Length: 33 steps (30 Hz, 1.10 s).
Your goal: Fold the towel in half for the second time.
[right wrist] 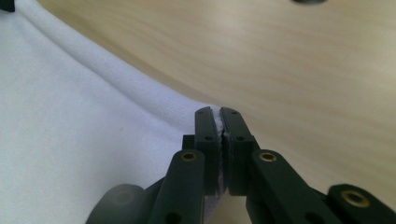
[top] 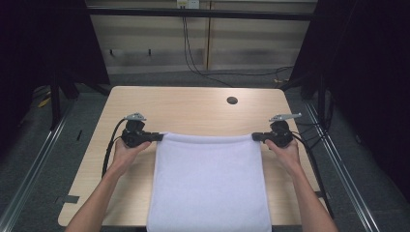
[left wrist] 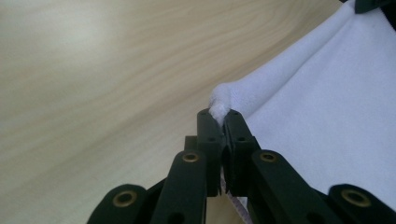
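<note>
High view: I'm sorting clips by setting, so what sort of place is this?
Probably a lab recording booth: a bare wooden table ringed by dark curtains, metal floor rails and loose cables.

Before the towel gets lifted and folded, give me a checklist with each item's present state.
1. Left gripper shut on the towel's far left corner: ok, cloth pinched between the jaws.
2. Right gripper shut on the far right corner: ok, cloth shows between the jaws.
3. Far edge stretched straight between the two grippers: ok in the high view.
4. Towel free of wrinkles: ok, it looks smooth.
5. Table beyond the towel free of objects: ok, just a cable hole.
6. Near edge lying flat: cannot tell, it hangs over the table's front, out of frame.
</note>
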{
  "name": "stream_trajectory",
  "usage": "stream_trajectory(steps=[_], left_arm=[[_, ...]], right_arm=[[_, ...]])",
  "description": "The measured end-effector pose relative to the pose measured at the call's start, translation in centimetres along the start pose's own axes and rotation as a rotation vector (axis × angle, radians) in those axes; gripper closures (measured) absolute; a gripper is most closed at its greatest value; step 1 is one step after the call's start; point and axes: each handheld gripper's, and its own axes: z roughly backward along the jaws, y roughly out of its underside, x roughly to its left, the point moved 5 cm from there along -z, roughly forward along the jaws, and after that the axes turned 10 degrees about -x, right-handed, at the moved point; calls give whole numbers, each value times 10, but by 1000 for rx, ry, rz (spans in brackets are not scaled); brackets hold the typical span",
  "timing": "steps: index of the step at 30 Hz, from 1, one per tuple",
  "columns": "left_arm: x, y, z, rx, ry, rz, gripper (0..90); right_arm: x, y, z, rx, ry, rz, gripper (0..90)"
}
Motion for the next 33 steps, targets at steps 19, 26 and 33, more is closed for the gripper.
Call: stream_trajectory(steps=[19,26,33], left_arm=[[-7,-60,34,-231,-27,-43,872],[-48,-14,65,-237,75,-52,872],[-94,15,93,-212,169,-70,869]], right_arm=[[6,-78,38,-224,-22,67,864],[26,-38,66,-225,-104,90,864],[60,-7,100,-186,-155,158,863]])
